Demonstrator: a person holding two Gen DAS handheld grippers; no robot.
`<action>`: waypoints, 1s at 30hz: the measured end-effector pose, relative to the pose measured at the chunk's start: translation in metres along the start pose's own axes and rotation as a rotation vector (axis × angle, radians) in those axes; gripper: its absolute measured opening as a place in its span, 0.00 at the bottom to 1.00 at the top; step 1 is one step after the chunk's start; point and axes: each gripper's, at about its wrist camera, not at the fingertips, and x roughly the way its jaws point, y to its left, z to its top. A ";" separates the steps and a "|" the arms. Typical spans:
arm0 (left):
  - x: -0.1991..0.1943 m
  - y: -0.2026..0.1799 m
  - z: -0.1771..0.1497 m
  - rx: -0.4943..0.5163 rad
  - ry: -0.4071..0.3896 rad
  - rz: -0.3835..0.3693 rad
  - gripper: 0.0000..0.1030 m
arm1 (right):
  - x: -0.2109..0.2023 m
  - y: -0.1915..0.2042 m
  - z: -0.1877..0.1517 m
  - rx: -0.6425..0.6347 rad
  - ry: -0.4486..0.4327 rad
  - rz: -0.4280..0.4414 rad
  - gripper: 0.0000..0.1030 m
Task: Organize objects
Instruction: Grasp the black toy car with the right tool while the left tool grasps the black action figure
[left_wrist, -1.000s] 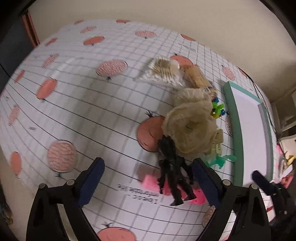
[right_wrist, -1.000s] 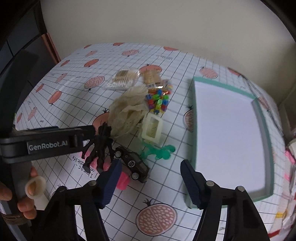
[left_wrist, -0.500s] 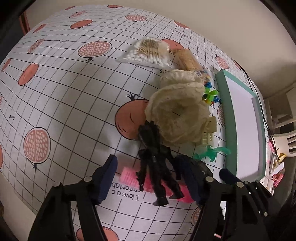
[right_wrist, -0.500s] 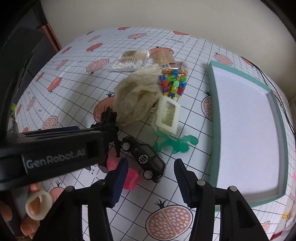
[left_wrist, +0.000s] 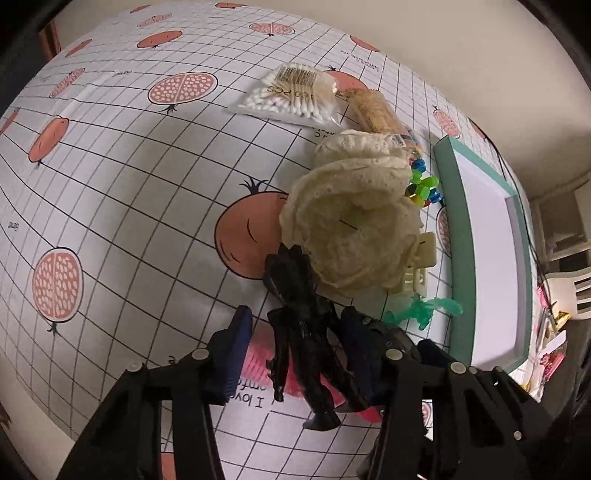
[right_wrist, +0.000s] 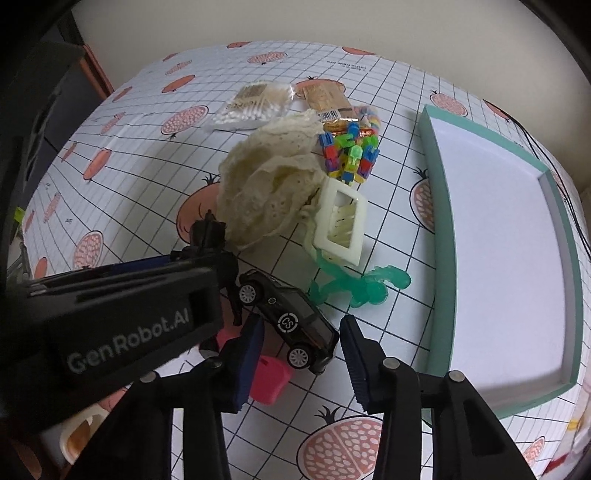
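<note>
The tray (right_wrist: 495, 236) at 3 o'clock holds nothing yet — all toys sit on the table (left_wrist: 122, 206). The left gripper (left_wrist: 295, 347) is open around the black figure (left_wrist: 303, 325); the right gripper (right_wrist: 301, 354) is open around the toy car (right_wrist: 291, 317).

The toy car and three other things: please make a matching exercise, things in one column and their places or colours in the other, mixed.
Things:
1. toy car
2. black figure
3. teal tray
4. cotton swab bag

Descriptions:
A. holds nothing
B. between the fingers of the right hand-held gripper
C. far side of the pile
D. between the fingers of the left hand-held gripper

Pairs: 1-B, 2-D, 3-A, 4-C
</note>
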 end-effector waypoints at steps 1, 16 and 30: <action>0.000 0.000 0.000 -0.003 -0.001 -0.006 0.47 | 0.000 0.000 0.000 0.002 0.001 0.000 0.42; -0.009 0.000 0.001 -0.002 -0.031 -0.044 0.27 | -0.010 -0.006 -0.001 0.037 -0.017 0.033 0.38; -0.035 0.002 -0.005 -0.024 -0.118 -0.082 0.27 | -0.040 -0.023 -0.005 0.092 -0.098 0.091 0.37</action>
